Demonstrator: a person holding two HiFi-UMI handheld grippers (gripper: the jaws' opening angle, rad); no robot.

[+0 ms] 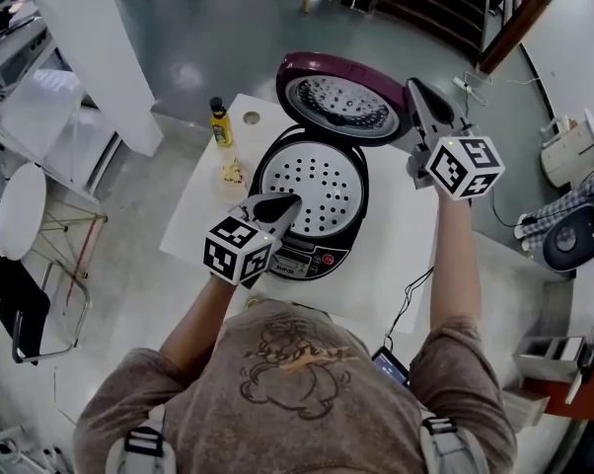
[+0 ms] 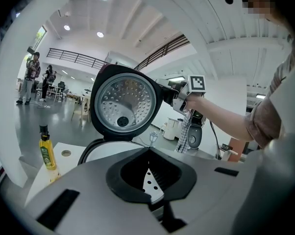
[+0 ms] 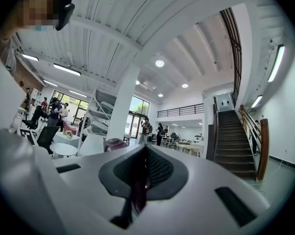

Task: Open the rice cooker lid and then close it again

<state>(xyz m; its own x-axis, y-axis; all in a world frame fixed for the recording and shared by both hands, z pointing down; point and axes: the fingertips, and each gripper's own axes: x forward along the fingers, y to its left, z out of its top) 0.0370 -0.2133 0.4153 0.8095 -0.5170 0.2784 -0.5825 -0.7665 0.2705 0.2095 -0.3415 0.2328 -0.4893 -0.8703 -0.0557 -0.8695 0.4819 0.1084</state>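
Note:
A black rice cooker [image 1: 312,257] stands on the white table [image 1: 401,255] with its maroon lid [image 1: 341,97] swung up at the back. The lid's silver inner face shows in the left gripper view [image 2: 124,104]. A perforated white plate [image 1: 319,181] covers the pot. My right gripper [image 1: 411,92] is shut, its tip against the lid's right rim; from the left gripper view the right gripper [image 2: 164,93] touches that edge. My left gripper [image 1: 289,203] is shut over the cooker's front rim, with nothing held. In the right gripper view a maroon sliver of lid [image 3: 114,143] shows beside the jaws.
A yellow oil bottle [image 1: 219,121] stands at the table's far left corner near a round hole [image 1: 251,118]. A small yellowish item [image 1: 233,173] lies left of the cooker. A cable [image 1: 410,294] runs off the near edge to a phone [image 1: 391,365]. Chairs [image 1: 21,210] stand left.

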